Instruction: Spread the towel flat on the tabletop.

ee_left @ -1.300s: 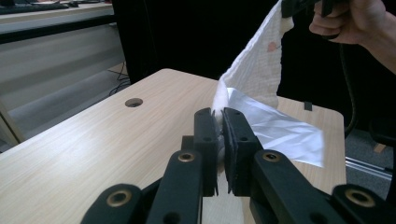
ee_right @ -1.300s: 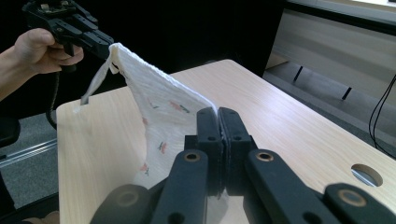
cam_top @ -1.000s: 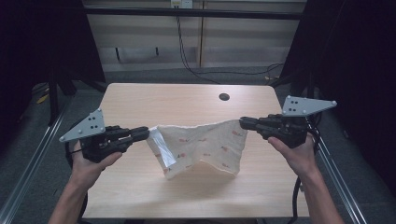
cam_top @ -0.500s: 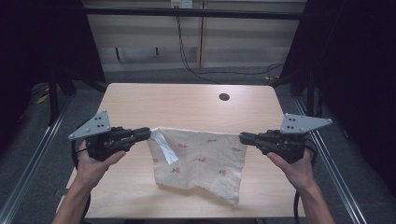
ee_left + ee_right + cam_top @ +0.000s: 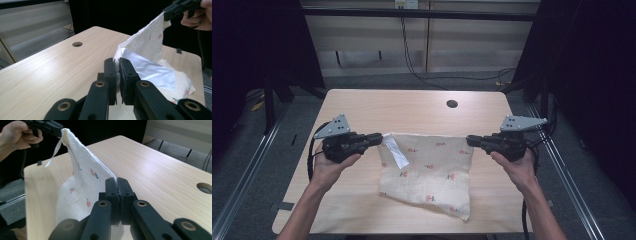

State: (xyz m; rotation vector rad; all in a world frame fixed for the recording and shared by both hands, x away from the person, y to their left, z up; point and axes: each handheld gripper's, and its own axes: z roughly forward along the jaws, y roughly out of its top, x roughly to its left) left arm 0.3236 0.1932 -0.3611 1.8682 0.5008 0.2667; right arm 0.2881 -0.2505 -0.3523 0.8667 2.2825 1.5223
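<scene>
Left gripper [image 5: 377, 138] clamped on cloth [image 5: 432, 170] at one top corner, jaws pinched tight on fabric. Right gripper [image 5: 472, 140] clamped on other top corner, jaws pressed together on hem. Cloth stretched between them over table [image 5: 362, 107], top edge taut and raised, lower part draped on tabletop. White tag [image 5: 395, 153] hangs near left corner. Hole [image 5: 452, 104] in table beyond cloth.

No words, brands or numbers can be read anywhere; the white tag [image 5: 394, 151] on the cloth [image 5: 432, 170] (left of centre) looks blank.
</scene>
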